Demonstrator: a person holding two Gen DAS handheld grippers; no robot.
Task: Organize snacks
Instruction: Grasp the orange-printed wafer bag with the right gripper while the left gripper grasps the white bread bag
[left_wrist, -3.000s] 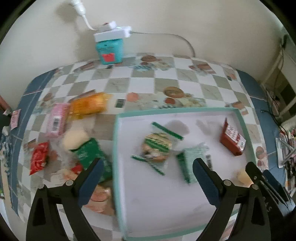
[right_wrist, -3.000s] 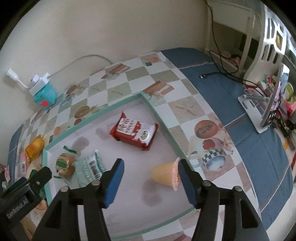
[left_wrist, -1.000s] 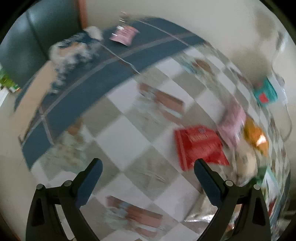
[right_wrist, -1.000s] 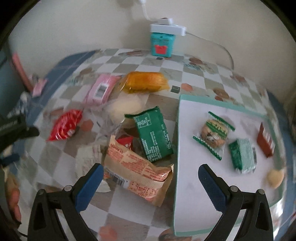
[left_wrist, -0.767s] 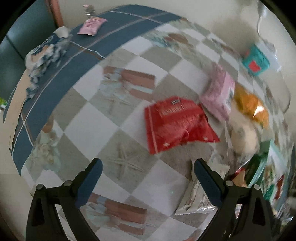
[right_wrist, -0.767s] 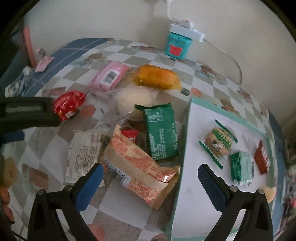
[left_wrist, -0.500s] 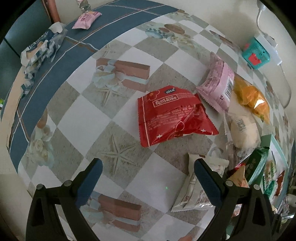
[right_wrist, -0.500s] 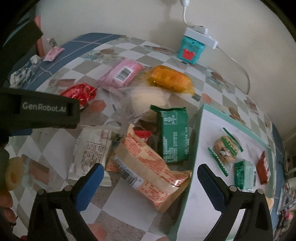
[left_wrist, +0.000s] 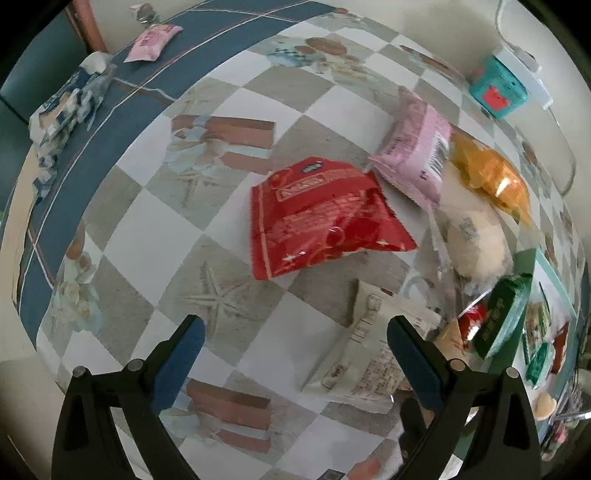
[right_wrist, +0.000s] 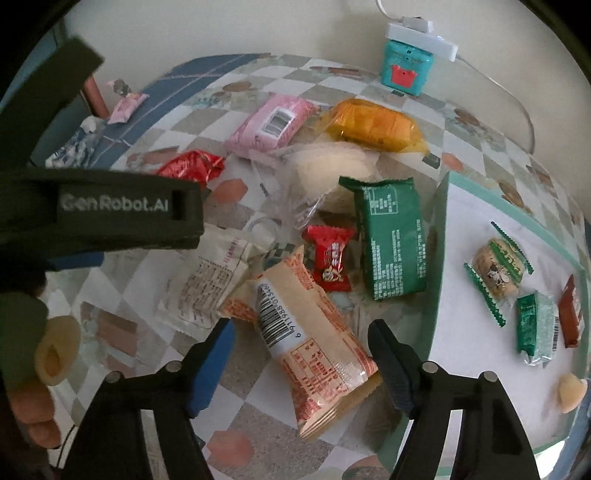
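Observation:
My left gripper (left_wrist: 293, 345) is open and empty, just short of a red snack bag (left_wrist: 321, 218) on the checkered tablecloth. My right gripper (right_wrist: 301, 349) is open, its fingers on either side of a cream and orange packet (right_wrist: 310, 332). Around it lie a white packet (right_wrist: 210, 273), a red candy (right_wrist: 330, 256), a green packet (right_wrist: 389, 236), a pink packet (right_wrist: 271, 123), an orange bun (right_wrist: 373, 123) and a pale bun (right_wrist: 332, 166). The teal-rimmed white tray (right_wrist: 439, 236) at right holds several small snacks, among them a biscuit (right_wrist: 498, 264).
A teal box with a power strip (right_wrist: 406, 66) stands by the wall. A small pink packet (left_wrist: 151, 37) and a patterned cloth (left_wrist: 66, 107) lie on the blue border at far left. The left tool's body (right_wrist: 99, 206) crosses the right wrist view.
My left gripper has swung from over the tray to the left side of the table and closed in on the red bag. My right gripper has come down over the cream and orange packet.

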